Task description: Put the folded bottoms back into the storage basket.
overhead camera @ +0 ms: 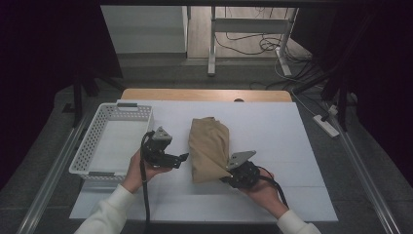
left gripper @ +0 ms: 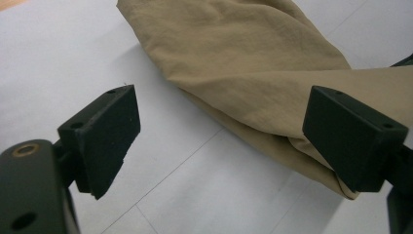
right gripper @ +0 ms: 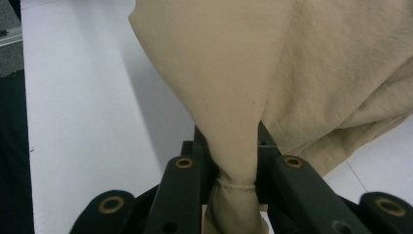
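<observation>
- High view: a tan cloth (overhead camera: 208, 148) lay folded in the middle of the white surface (overhead camera: 272, 122), with its long side running away from the person.
- A white basket (overhead camera: 97, 141) sat on the surface to the left of the cloth, a little apart from it.
- The right claw (overhead camera: 233, 171) was at the near right corner of the cloth. It was closed tight on that corner.
- In the right gripper view, the cloth (right gripper: 302, 78) was bunched up thin where the two black jaws squeezed it, and a hem showed just at the pinch. The rest of the cloth spread out wide beyond the jaws.
- The left claw (overhead camera: 183, 157) was just beside the left edge of the cloth, between the cloth and the basket. It pointed to the right, at the cloth.
- In the left gripper view, the left claw (left gripper: 219, 141) had its jaws wide apart and held nothing. The cloth (left gripper: 253, 63) lay ahead of it and toward its right jaw, whose tip looked to be right at the cloth's edge.
- The left claw looked like the one to move next. The near left edge of the cloth was the closest part to it, so it seemed it only needed a small push to the right before it could pinch.
- The cloth looked soft and floppy, so a thin grab might slip off.
</observation>
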The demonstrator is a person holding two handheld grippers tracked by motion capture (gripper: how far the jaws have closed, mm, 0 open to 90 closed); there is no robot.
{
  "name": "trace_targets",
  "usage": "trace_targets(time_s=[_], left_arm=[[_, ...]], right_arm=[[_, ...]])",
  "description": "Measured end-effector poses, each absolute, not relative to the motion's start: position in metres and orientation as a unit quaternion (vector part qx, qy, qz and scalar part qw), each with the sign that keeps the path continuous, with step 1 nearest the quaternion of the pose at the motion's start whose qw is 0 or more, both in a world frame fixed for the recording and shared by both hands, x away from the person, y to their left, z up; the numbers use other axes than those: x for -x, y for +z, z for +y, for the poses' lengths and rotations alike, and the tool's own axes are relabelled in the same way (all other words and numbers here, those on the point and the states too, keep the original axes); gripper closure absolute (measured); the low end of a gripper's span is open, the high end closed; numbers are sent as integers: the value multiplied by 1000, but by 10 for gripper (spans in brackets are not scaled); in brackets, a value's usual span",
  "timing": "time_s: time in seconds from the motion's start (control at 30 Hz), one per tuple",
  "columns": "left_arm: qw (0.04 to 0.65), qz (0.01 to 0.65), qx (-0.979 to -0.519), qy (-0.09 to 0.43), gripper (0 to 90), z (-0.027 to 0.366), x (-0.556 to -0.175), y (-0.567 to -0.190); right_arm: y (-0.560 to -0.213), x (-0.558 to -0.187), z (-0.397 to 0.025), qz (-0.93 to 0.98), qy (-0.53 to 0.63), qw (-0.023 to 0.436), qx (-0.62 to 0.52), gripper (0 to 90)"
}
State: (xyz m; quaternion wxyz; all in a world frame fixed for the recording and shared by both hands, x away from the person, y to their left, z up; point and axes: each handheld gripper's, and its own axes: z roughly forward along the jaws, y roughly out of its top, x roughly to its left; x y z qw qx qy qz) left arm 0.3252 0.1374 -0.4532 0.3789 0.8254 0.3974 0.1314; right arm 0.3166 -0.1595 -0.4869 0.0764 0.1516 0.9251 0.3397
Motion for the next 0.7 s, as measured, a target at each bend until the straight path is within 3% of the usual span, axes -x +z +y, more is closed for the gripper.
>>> trace_targets(time_s=[0.7], left_arm=[[373,389,-832,127,133,128,-328,-456]], right_arm=[[-488,-316,-159,928,334,79,-148,788]])
